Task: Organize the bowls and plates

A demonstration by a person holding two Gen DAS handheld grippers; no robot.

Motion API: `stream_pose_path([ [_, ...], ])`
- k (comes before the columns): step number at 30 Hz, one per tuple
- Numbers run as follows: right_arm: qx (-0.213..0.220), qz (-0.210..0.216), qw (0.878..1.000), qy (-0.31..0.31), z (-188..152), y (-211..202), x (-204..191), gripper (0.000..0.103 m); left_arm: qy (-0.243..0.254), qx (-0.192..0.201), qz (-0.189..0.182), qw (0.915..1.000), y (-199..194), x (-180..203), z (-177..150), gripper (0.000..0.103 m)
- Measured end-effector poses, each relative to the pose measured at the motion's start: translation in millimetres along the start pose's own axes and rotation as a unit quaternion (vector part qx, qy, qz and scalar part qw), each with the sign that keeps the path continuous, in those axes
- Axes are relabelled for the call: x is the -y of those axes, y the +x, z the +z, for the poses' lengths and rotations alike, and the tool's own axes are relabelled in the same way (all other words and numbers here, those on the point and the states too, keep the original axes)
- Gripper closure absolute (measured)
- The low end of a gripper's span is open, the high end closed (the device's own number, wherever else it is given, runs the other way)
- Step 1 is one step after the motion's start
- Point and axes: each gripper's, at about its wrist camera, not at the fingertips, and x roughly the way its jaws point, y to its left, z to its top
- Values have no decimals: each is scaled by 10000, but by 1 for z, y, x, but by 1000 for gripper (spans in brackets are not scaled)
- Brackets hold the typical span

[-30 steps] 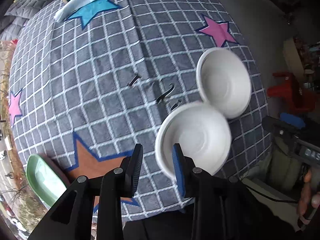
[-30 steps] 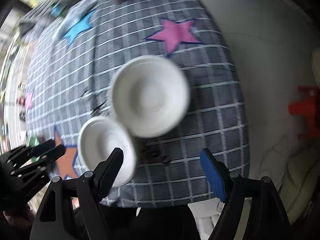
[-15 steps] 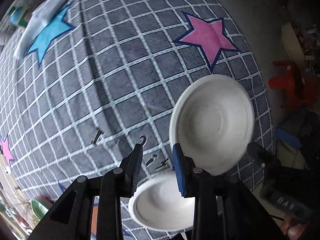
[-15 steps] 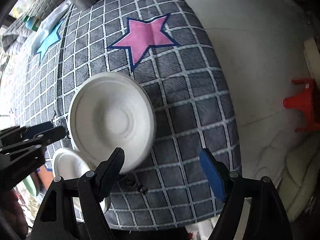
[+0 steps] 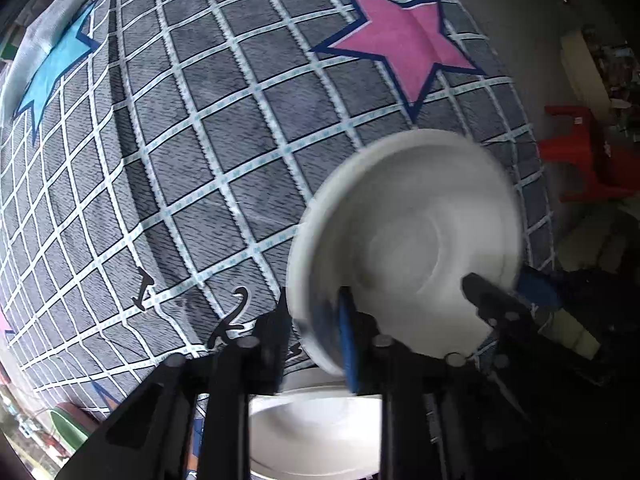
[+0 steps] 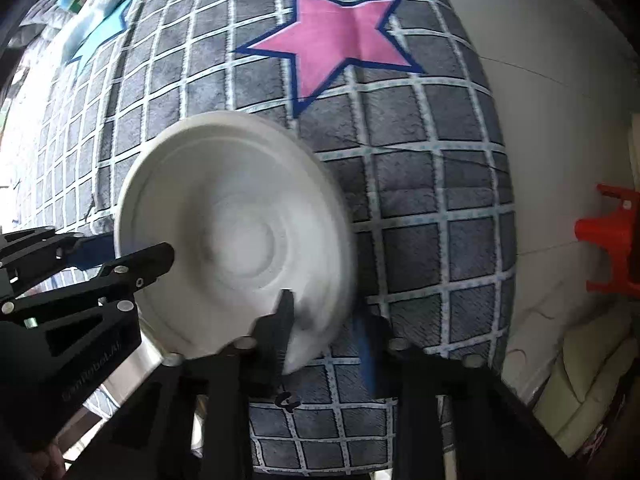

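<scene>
A white bowl rests on the checked tablecloth near its right edge. My left gripper straddles the bowl's near-left rim, one finger inside and one outside, the jaws narrowly apart. My right gripper straddles the bowl's near-right rim, its jaws closing and blurred. A second white bowl lies below my left gripper, partly hidden by it. Each gripper shows in the other's view.
A pink star is printed beyond the bowl. The table edge drops off to the right, with a red stool on the floor. A green plate's edge shows at lower left.
Both grippers have moved in on the far bowl. My left gripper now straddles its rim. My right gripper's jaws have narrowed a lot around the opposite rim.
</scene>
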Motion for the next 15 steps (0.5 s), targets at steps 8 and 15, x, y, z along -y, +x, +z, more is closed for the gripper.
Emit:
stream_pose_path([
  [8,272,113,9996,22,2,-29,-1,79,-100,377,23,9992,-31,14,-10,81],
  [15,497,232,9983,212,13,-65,10,79,-7,691,14,9976,-72,26,-21,81],
])
